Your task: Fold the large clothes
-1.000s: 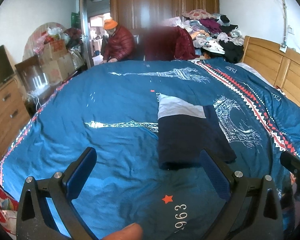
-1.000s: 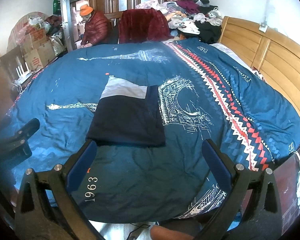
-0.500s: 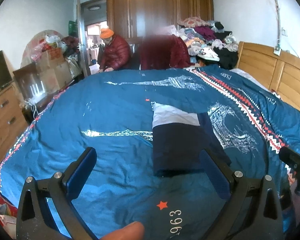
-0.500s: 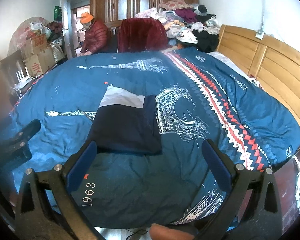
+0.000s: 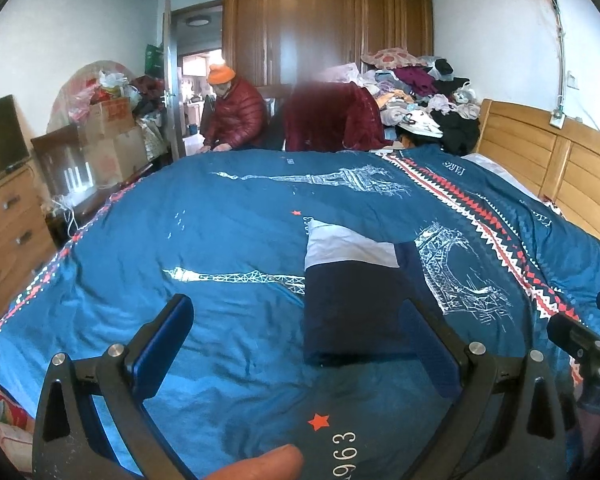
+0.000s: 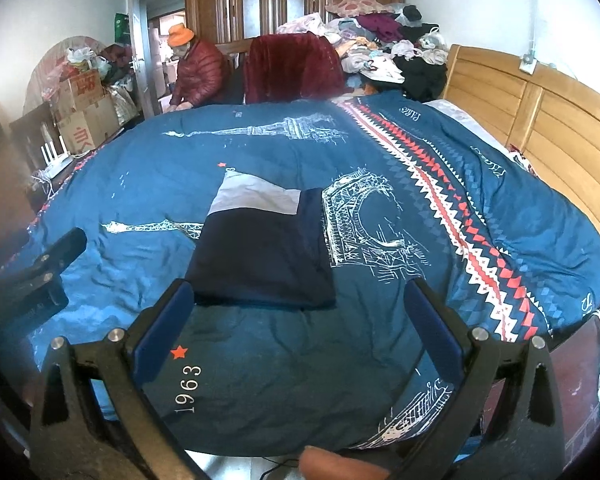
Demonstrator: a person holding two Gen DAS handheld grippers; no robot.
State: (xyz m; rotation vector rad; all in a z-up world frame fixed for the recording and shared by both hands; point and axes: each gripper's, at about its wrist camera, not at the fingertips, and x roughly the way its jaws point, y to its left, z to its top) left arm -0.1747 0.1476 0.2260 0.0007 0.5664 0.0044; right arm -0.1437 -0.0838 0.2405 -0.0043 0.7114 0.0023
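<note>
One folded garment [image 6: 260,256] on one bedspread [image 6: 380,340]; two empty, wide-apart grippers.

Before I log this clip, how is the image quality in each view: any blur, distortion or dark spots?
Left wrist view: strong fisheye bend with black corners; a soft blurred patch over the dark red garment behind the bed; the folded garment is sharp. Right wrist view: same barrel bend, headboard curved; hazy and dim at the left edge around the left gripper; even daylight, no glare.
</note>
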